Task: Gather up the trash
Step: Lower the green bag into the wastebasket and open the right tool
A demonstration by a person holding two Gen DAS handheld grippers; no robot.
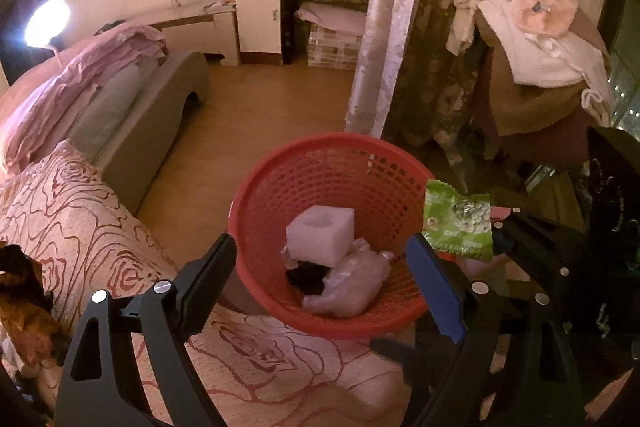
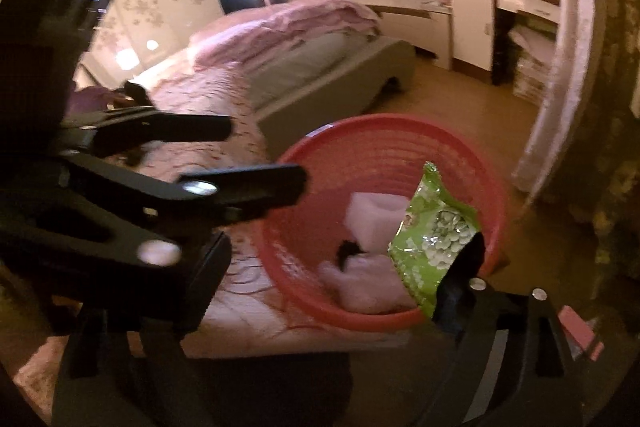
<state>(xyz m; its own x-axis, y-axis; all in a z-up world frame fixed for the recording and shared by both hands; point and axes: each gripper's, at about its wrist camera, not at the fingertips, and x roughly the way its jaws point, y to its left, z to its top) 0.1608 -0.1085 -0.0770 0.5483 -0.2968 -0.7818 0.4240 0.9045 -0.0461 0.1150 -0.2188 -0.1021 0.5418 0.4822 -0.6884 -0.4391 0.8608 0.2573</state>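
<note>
A red plastic mesh basket (image 1: pixel 320 163) stands by the bed's edge, holding a white foam block (image 1: pixel 320 233), a clear plastic bag (image 1: pixel 352 285) and something black. My left gripper (image 1: pixel 324 271) is open, its jaws wide apart in front of the basket. A green snack packet (image 1: pixel 458 219) hangs at the basket's right rim. In the right wrist view the packet (image 2: pixel 432 243) lies against my right fingertip (image 2: pixel 468 259) over the basket (image 2: pixel 372 135). My right gripper (image 2: pixel 344 259) looks open; whether anything pins the packet is unclear. The left gripper (image 2: pixel 264 155) shows at the left.
A bed with a rose-patterned cover (image 1: pixel 68 211) and pink bedding (image 1: pixel 80 75) lies to the left. A patterned curtain (image 1: pixel 400 27) hangs behind the basket. A chair piled with clothes (image 1: pixel 532 51) stands right. Wooden floor (image 1: pixel 256 115) lies beyond.
</note>
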